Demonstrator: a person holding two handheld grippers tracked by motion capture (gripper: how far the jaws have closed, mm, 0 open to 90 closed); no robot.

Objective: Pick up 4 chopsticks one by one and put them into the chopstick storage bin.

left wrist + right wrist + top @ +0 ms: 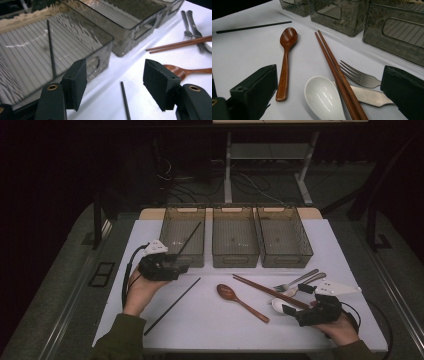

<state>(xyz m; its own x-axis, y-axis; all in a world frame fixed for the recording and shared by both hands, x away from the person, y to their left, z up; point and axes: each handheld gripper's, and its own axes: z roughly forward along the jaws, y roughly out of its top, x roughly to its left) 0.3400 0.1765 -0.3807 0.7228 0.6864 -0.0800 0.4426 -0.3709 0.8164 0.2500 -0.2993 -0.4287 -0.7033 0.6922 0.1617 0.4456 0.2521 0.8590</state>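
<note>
Left tongs (183,268) open, nothing between, left of centre at near wall of left bin (170,232). One black chopstick (190,238) lies inside that bin; second black chopstick (172,306) on worktop (210,320), lower left. Wooden spoon (242,302) at centre. Right tongs (295,300) open, empty, lower right, over white spoon (277,305) and brown chopsticks (262,289).

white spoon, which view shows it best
The right gripper view: the white spoon lies close with its bowl fully lit, partly under the brown chopsticks. The high view shows it small, half hidden by the right claw. The left gripper view catches just a sliver at the edge.
</note>
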